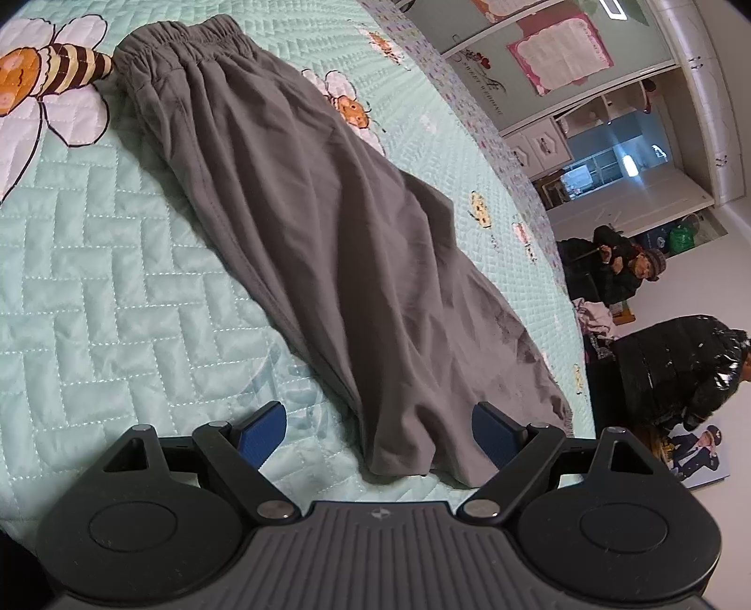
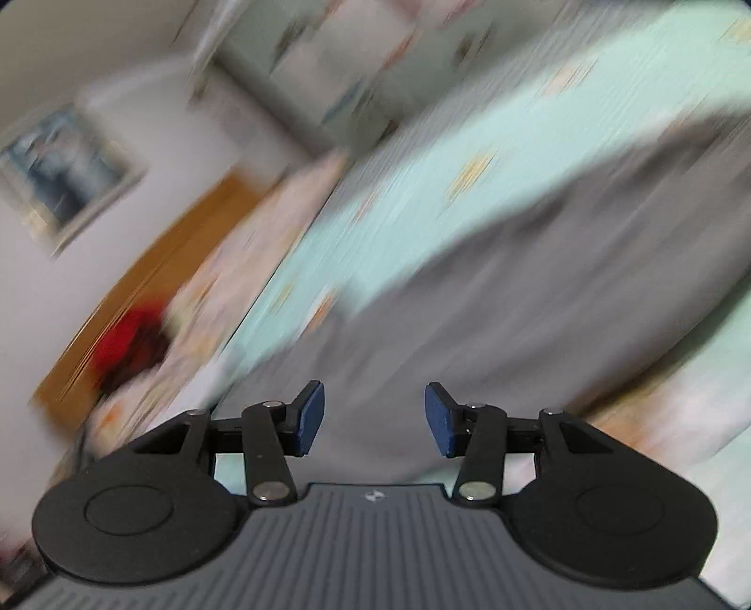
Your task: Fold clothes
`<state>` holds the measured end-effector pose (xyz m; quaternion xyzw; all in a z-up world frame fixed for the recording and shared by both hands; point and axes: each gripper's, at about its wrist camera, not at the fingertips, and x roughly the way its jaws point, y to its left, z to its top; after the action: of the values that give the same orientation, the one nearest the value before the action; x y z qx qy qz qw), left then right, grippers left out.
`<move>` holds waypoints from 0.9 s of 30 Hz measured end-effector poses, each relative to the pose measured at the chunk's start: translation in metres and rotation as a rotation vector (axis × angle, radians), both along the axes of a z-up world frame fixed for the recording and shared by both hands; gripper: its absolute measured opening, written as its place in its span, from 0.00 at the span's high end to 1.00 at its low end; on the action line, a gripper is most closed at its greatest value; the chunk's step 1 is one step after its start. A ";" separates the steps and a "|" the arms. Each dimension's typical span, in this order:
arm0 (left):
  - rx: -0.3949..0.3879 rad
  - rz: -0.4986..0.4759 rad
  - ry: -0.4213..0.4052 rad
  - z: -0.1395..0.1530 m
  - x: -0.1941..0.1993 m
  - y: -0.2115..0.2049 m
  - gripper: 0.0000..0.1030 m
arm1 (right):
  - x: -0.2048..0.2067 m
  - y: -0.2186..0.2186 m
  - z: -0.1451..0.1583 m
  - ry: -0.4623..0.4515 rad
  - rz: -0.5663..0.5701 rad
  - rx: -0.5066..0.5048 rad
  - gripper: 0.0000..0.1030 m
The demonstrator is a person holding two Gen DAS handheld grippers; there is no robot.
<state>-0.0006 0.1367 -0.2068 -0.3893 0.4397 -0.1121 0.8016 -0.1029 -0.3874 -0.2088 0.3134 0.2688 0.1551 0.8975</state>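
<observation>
The left gripper (image 1: 375,434) hangs with its blue pads (image 1: 263,434) spread wide, straddling the hem end of the grey trousers (image 1: 305,211) but pinching nothing. The trousers lie on the mint quilted bedspread (image 1: 94,281), already doubled lengthwise, one leg on the other by the look of it, running from the hem at the gripper away to the elastic waistband (image 1: 187,40) at the far end, beside a printed bee (image 1: 51,70). The right gripper (image 2: 374,420), seen through heavy blur, is also spread and empty, over grey cloth. I'd judge the first fold done; the hem-to-waistband folds remain. Beyond the trousers, past the bed's edge, two people (image 1: 657,328) sit.
</observation>
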 end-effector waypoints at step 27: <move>0.120 -0.058 0.072 0.004 0.021 -0.031 0.15 | 0.117 -0.182 -0.038 0.048 -0.243 -0.301 0.91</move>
<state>0.0200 0.1058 -0.2024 -0.3313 0.4851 -0.0946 0.8037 0.0144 -0.5698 -0.2471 0.2094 0.2706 -0.0036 0.9396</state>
